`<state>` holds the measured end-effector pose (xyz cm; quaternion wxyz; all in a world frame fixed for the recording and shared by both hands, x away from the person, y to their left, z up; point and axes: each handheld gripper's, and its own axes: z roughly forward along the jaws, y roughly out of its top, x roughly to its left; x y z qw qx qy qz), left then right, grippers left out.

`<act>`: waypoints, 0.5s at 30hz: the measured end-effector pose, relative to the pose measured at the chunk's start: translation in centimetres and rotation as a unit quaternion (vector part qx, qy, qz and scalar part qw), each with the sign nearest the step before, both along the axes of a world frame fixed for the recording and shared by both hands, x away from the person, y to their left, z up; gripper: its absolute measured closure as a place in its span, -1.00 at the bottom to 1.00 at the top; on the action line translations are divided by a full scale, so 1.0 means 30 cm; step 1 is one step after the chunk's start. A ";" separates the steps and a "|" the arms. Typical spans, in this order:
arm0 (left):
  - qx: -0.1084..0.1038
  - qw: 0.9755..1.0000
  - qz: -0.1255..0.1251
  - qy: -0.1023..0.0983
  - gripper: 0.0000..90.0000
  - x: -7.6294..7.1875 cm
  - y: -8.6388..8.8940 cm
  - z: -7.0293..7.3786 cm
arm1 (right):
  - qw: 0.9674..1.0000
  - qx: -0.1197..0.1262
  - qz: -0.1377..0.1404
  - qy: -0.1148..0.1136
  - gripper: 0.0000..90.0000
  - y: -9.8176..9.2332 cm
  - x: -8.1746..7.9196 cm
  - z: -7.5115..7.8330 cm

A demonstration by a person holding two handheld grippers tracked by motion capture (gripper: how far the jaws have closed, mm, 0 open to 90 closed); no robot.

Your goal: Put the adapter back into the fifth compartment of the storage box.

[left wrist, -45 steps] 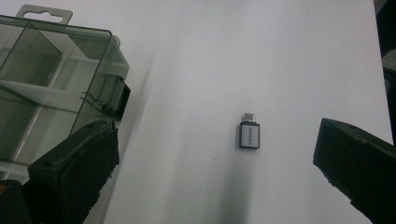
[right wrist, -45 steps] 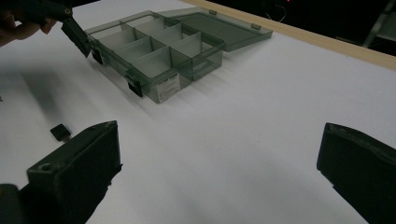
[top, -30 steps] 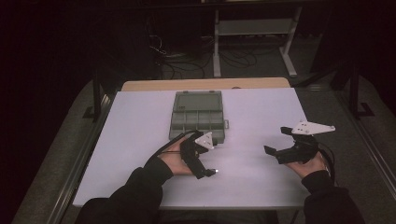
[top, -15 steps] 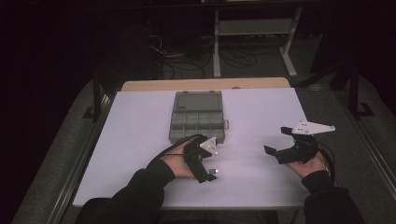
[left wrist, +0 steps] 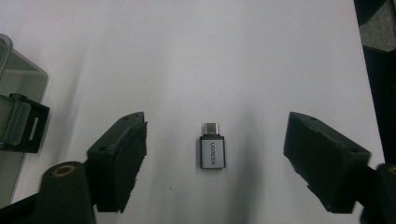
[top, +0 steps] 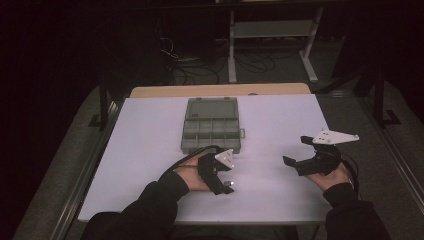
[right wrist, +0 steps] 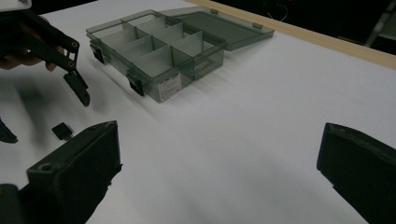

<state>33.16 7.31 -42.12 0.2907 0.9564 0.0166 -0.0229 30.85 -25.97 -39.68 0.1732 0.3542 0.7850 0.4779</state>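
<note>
A small grey USB-C adapter (left wrist: 212, 151) lies flat on the white table, plug end pointing away. My left gripper (left wrist: 217, 120) points down over it, one jaw on each side. The jaws have just been closing, but neither pad touches the adapter, so the gripper is open. The right gripper view shows the same adapter (right wrist: 61, 130) beneath the left gripper (right wrist: 44, 112). In the high view the left gripper (top: 225, 186) is near the table's front. My right gripper (top: 296, 151) is held to the right of it, open, with bare table between its jaws (right wrist: 222, 133).
A grey translucent compartment box (top: 212, 127) stands open at mid-table, its lid laid flat behind it and its compartments (right wrist: 154, 46) looking empty. Its latch corner (left wrist: 18, 126) is just left of my left jaw. A wooden strip (top: 220, 90) borders the far edge.
The left gripper has edged slightly toward the front of the table, over the adapter. The right hand has not moved.
</note>
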 end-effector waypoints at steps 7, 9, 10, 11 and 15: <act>0.010 1.000 -0.004 0.002 -0.26 0.001 -0.001 -0.008 | 1.000 0.000 0.000 0.000 -1.00 0.000 0.000 0.000; 0.014 1.000 -0.005 0.000 -0.21 0.000 -0.002 -0.013 | 1.000 0.000 0.000 0.000 -1.00 0.000 0.000 0.000; 0.019 1.000 -0.007 -0.002 -0.18 0.000 -0.003 -0.015 | 1.000 0.000 0.000 0.000 -1.00 0.000 0.000 0.000; 0.022 1.000 -0.007 -0.002 -0.15 -0.002 -0.003 -0.021 | 1.000 -0.001 0.001 0.000 -1.00 0.000 0.000 0.000; 0.026 1.000 -0.010 -0.004 0.01 -0.001 -0.003 -0.027 | 1.000 0.002 0.001 0.002 -1.00 0.000 -0.001 0.000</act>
